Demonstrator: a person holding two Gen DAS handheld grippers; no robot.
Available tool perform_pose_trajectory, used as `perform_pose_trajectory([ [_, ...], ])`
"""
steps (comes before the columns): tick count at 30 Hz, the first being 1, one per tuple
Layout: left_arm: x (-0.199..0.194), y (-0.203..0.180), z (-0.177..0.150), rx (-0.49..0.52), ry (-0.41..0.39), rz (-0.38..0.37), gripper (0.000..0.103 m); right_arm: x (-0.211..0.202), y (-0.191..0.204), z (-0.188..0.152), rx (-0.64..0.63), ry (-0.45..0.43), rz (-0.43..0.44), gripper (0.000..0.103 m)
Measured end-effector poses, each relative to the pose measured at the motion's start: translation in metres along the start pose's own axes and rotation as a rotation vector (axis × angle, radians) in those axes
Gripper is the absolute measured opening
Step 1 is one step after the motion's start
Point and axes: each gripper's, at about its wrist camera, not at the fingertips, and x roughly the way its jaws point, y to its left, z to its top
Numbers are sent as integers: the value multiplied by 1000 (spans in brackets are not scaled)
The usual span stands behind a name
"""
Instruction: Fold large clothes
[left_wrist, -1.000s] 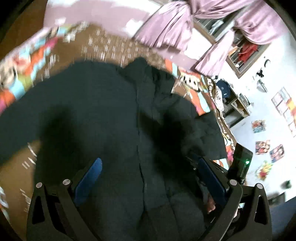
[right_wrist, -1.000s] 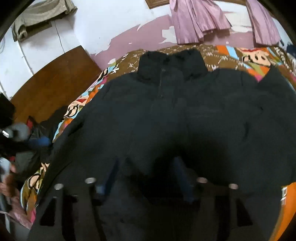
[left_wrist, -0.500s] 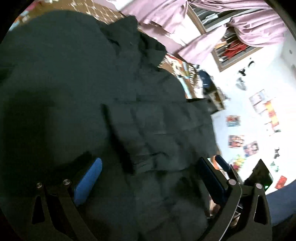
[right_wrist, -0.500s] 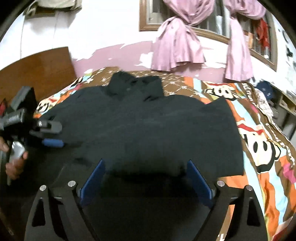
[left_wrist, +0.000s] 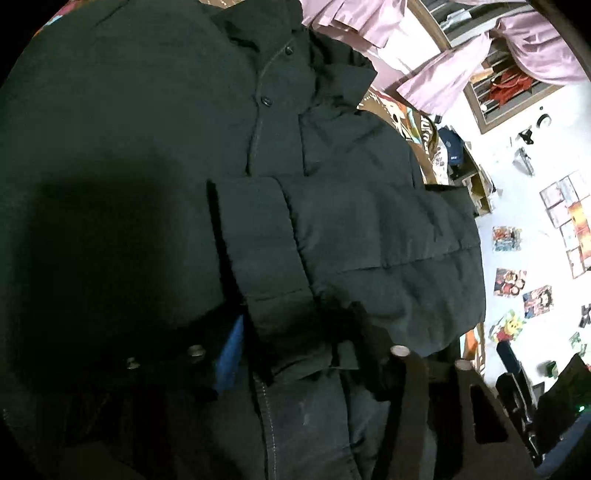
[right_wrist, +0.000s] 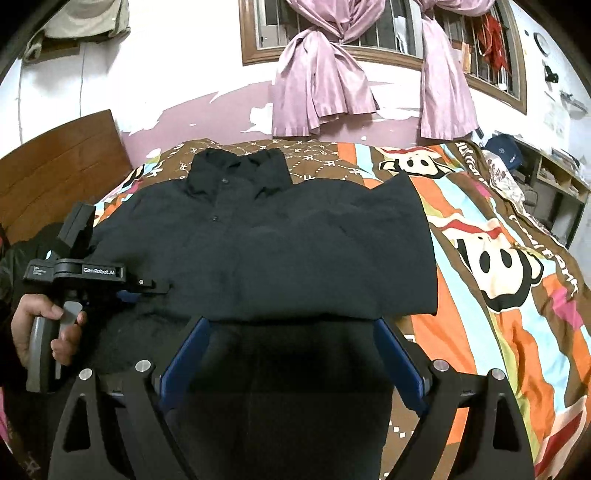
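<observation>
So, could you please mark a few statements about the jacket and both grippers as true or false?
1. The black jacket lies on the patterned bedspread. True.
2. The right gripper is clamped on the collar. False: its jaws, just opened wider, stand open, gripping nothing.
3. The left gripper has jacket fabric between its jaws. True; they have just been closing.
4. The curtains are green. False: they are pink.
</observation>
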Motion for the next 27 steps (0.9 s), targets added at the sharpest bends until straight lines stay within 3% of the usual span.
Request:
perform_pose_trajectory([
  [1, -2, 4, 0, -7, -7, 27, 15, 1, -1, 0, 2, 5, -2, 89],
  [2, -1, 5, -9, -15, -10, 39, 10, 3, -1, 1, 3, 13, -8, 89],
  [4, -6, 7, -11, -28, -46, 41, 7, 7, -2, 4, 9, 23, -18, 89],
  [6, -12, -1, -14, 21, -85, 65, 5, 8, -2, 7, 14, 18, -18, 89],
  [18, -84, -69, -36, 416, -397, 213, 2, 13, 9, 38, 26, -46, -15, 89],
  [23, -104, -57, -37, 398, -465, 269, 2, 26, 23, 56, -13, -44, -24, 89],
  [27, -129, -26, -40, 374, -519, 379, 2, 51, 30, 66, -9, -27, 5, 90],
])
